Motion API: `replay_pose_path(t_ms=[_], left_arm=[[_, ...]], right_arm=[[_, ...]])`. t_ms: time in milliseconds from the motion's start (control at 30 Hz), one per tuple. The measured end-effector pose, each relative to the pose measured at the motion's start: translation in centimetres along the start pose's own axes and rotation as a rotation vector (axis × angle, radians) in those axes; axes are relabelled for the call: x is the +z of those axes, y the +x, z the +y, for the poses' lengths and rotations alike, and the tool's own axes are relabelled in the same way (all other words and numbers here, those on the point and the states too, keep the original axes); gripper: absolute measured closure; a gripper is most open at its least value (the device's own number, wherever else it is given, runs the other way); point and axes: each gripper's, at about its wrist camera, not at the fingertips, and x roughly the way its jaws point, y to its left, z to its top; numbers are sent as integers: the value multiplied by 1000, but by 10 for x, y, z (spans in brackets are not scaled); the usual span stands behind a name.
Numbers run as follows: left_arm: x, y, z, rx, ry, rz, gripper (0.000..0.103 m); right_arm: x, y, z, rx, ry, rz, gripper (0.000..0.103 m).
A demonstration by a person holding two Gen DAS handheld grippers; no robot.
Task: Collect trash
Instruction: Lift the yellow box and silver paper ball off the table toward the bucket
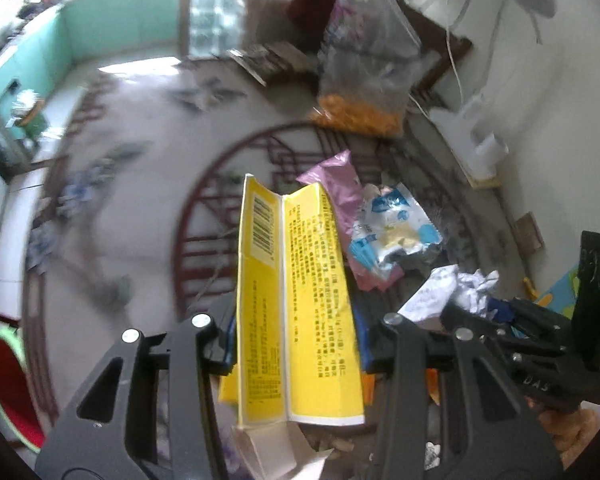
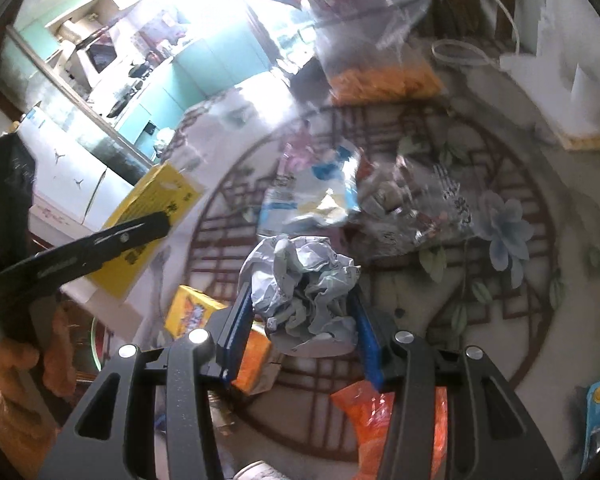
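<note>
My left gripper point(image 1: 296, 340) is shut on a flattened yellow carton point(image 1: 296, 300) and holds it upright above the patterned table point(image 1: 140, 208). The carton also shows at the left of the right wrist view point(image 2: 152, 220). My right gripper point(image 2: 300, 320) is shut on a crumpled ball of white paper point(image 2: 304, 288); it shows at the right of the left wrist view point(image 1: 456, 292). More trash lies on the table: a pink wrapper point(image 1: 340, 184), a blue-and-white snack wrapper point(image 1: 392, 224) point(image 2: 316, 196) and a clear wrapper point(image 2: 416, 208).
A clear bag with orange snacks point(image 1: 364, 76) point(image 2: 380, 60) stands at the back. A small yellow-orange box point(image 2: 220, 344) and an orange wrapper point(image 2: 376, 420) lie below my right gripper. A red bin with a green rim point(image 1: 8, 384) sits at the lower left. White foam point(image 2: 572, 92) is at the right.
</note>
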Motion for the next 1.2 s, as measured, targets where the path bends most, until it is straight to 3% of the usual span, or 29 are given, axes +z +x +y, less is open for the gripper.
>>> replay_pose_path(t_ms=[300,533,933,1200], left_arm=[[-39,-94,16,124,-92,-191,62],[-61,-138,27,225,-129,-285,62],[-100,-182,58,332,-240,-340,61],[-112,-201,63,374,-268,-374,61]], right_arm=[[-6,-40,57,12,-104,-87,57],[-7,-64,103,47,-209,-163,57],[-22,-68,158,121,-325,-177,57],[-32,-75,173,137,-367,-192,57]])
